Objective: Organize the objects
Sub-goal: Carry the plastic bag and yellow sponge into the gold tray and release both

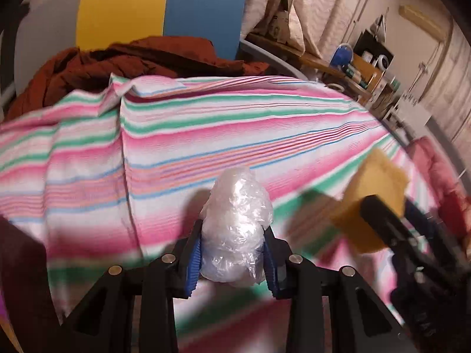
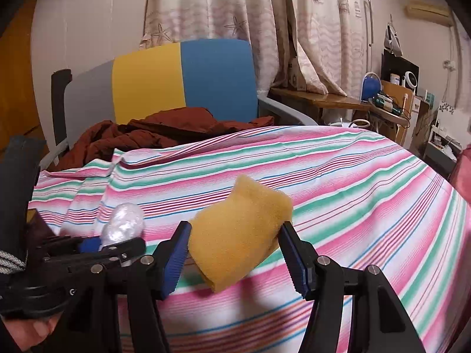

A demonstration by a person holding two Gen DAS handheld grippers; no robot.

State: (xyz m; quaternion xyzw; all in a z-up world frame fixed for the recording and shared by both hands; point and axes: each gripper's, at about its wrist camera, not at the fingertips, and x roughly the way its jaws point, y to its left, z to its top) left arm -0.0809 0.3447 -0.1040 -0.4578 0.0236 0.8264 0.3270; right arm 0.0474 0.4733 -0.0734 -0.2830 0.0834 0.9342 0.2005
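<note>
The left gripper (image 1: 234, 260) was clamped on a crumpled clear plastic bundle (image 1: 237, 229), its long axis running forward beyond the fingertips, above the striped cloth (image 1: 235, 123). The right gripper (image 2: 235, 257) pinched a yellow sponge (image 2: 241, 235), lengthwise tilted up and away, just beside the left.
</note>
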